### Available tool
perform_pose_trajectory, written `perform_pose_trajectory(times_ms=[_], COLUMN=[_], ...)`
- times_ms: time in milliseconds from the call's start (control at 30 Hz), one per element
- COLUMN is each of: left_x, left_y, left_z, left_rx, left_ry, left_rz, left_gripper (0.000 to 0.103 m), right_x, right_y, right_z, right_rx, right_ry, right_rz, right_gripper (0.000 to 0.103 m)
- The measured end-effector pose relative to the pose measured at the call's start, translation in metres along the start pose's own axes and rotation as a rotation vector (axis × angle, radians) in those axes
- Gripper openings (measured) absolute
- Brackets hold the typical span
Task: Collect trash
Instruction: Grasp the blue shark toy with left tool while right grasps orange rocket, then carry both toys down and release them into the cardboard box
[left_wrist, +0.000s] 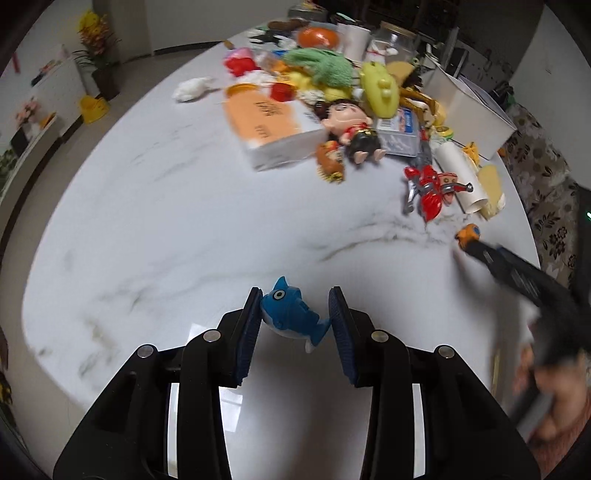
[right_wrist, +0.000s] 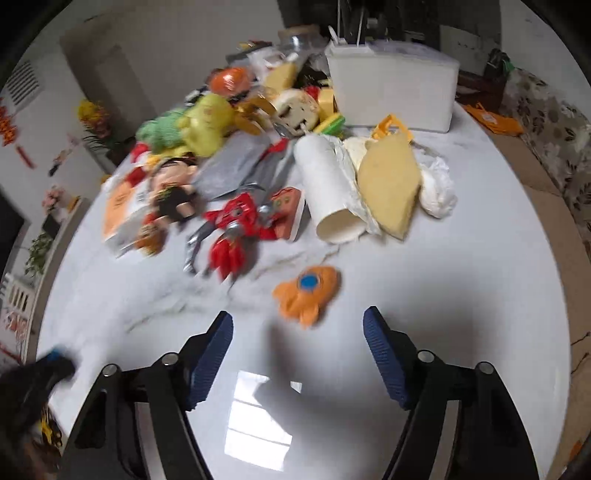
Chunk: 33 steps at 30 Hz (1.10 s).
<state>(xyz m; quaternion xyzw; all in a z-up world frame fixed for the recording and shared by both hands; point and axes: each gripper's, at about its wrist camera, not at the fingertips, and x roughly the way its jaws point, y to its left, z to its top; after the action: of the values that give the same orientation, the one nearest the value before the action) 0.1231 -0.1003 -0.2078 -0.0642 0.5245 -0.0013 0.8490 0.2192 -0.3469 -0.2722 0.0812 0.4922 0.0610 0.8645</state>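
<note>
While the left gripper (left_wrist: 295, 317) pinched the small, rigid blue plastic shark (left_wrist: 290, 314) across its body, the right gripper (right_wrist: 298, 350) gaped empty near the light, flat orange rocket toy (right_wrist: 306, 293).

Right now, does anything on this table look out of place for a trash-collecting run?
Yes. The left gripper is shut on a blue shark toy, a toy rather than obvious trash. Actual litter, a crumpled white tissue and a paper tube, lies untouched in the pile on the marble table. The open right gripper holds nothing.
</note>
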Motion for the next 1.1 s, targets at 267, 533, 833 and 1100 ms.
perform_pose_trajectory(times_ms=[267, 533, 833, 1100], left_x=[-0.016, -0.044, -0.073, 0.002], left_y=[0.023, 0.034, 0.091, 0.14], left_z=[-0.014, -0.027, -0.098, -0.204], left_rx=[0.002, 0.138, 0.263, 0.348], left_ry=[0.003, -0.031, 0.03, 0.279], left_rz=[0.029, 0.036, 0.008, -0.069], left_gripper=[0.037, 0.037, 0.037, 0.037], right_x=[0.015, -0.079, -0.149, -0.084], right_y=[0.012, 0.055, 0.142, 0.157], right_z=[0.007, -0.048, -0.176, -0.302], right_rx=[-0.014, -0.105, -0.172, -0.063], right_ry=[0.022, -0.047, 0.022, 0.256], right_rz=[-0.043, 0.073, 0.11, 0.056], right_gripper=[0.038, 0.038, 0.039, 0.039])
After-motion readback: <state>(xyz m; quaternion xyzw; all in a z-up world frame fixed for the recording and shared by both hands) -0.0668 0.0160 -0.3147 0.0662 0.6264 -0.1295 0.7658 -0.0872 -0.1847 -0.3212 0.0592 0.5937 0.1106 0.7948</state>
